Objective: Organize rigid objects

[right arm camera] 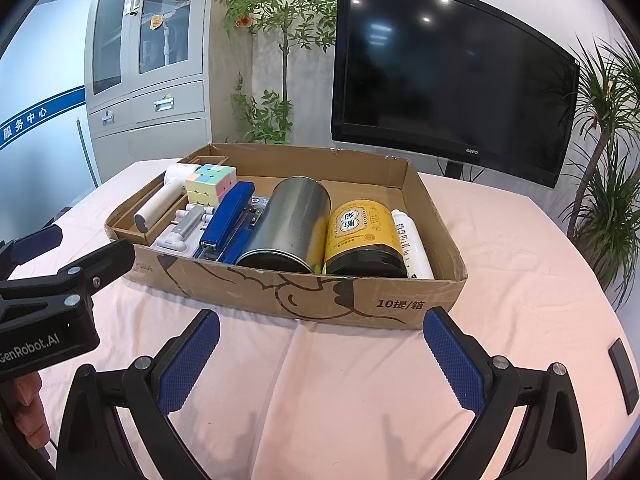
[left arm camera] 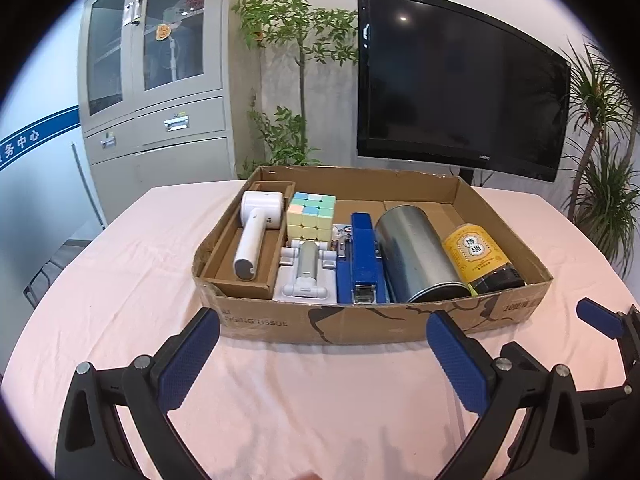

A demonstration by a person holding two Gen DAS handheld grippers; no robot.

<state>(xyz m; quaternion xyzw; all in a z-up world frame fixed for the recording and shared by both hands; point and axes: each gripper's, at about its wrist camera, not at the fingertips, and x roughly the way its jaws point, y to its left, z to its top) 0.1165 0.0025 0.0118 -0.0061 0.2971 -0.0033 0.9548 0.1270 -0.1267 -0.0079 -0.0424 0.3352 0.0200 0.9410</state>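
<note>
Nearest the lens, the left gripper (left arm camera: pixel 323 344) hovers low over the pink-clothed bench (left arm camera: pixel 304 400), its blue-padded jaws spread wide apart and holding nothing. Beside it the right gripper (right arm camera: pixel 322 340) does the same, jaws also wide apart and empty. Just beyond both stands a shallow cardboard box (left arm camera: pixel 360 326) on the bench. Along its near side lie a white handheld device (left arm camera: pixel 256 232) in its own cardboard compartment at the left, then a white and silver gadget (left arm camera: pixel 306 270), a blue stapler (left arm camera: pixel 362 258), a silver tin (left arm camera: pixel 416 256) on its side, a yellow-labelled dark jar (left arm camera: pixel 480 258) and, at the far right, a white bottle (right arm camera: pixel 410 242). Behind the gadget sits a pastel puzzle cube (left arm camera: pixel 310 216). Farther back stand a black monitor (left arm camera: pixel 460 80), a grey cabinet (left arm camera: pixel 156 80) and leafy plants (left arm camera: pixel 296 40).
</note>
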